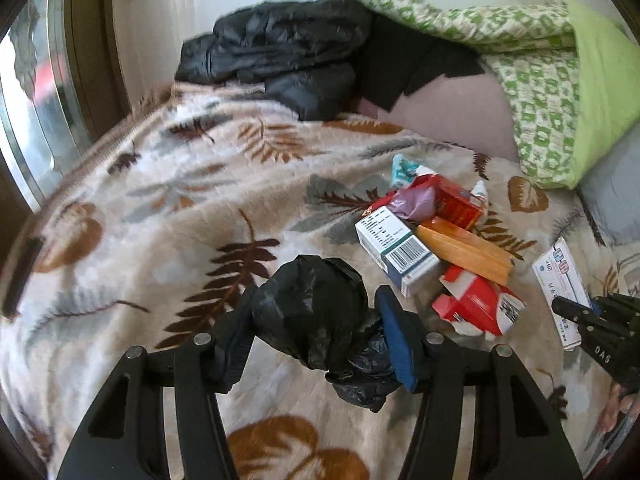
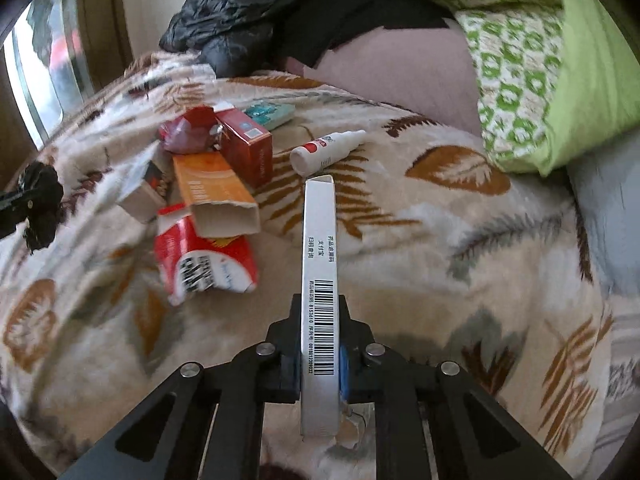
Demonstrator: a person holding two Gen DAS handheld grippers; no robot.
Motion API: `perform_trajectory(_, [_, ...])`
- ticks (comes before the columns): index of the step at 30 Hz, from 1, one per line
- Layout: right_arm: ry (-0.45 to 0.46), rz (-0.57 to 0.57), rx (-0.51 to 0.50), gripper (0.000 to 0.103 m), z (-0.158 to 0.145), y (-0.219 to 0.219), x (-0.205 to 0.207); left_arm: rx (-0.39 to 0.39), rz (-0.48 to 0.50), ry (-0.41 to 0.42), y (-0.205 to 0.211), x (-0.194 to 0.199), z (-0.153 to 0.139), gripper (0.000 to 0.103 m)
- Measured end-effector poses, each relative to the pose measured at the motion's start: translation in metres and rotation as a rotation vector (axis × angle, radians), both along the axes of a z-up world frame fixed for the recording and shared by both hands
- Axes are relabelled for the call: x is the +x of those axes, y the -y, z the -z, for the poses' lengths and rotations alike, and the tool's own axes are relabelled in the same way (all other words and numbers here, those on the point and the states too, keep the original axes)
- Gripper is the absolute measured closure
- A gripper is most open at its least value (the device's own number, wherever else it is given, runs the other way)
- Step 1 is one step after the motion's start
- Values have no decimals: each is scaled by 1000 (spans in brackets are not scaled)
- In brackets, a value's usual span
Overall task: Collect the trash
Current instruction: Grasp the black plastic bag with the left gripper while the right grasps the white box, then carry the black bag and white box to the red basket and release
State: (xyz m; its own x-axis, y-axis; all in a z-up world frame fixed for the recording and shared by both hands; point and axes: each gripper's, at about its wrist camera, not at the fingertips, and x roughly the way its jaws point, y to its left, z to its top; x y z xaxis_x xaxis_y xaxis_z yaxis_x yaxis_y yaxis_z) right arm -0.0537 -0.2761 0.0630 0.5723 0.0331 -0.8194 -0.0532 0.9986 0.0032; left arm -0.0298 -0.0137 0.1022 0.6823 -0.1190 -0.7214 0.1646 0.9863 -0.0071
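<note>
Black crumpled plastic bag (image 1: 316, 312) sits clamped between the pads of the left gripper (image 1: 314, 320), lifted above a fleece bedspread printed with brown and grey leaves (image 1: 168, 208). The right gripper (image 2: 320, 344) is closed tight on a flat white carton with a barcode down its narrow edge (image 2: 320, 264); the carton's lower end is cut off behind the jaws. Near the middle of the bed lies the remaining heap: a white box with a barcode (image 1: 394, 248), an open orange carton (image 2: 216, 196), a dark red box (image 2: 248, 148), a crushed red-and-white pack (image 2: 204, 260) and a purple wrapper (image 1: 412, 202), their print too blurred to read. A small white spray bottle with a red label (image 2: 324, 150) lies just beside the heap. Toward the head of the bed, a black padded jacket (image 1: 276, 48) is bunched beside a green-and-white patterned quilt (image 1: 532, 76) that partly hides a mauve pillow (image 1: 452, 116). A window frame (image 1: 44, 112) blurs at the left side.
</note>
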Motion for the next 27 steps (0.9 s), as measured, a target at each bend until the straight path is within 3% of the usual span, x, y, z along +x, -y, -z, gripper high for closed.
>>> perform_trajectory(13, [74,57,132,90,-27,-16,-93,90,49,142,14,-74,-40,45])
perform_trajectory(19, [98,96,174,90,-34,-18,-128,145,98,188,29,-102,-45,45])
perform_trajectory(27, [132,138,205,90,-49,-20,-163,137,174,222,45,-135,-60,45])
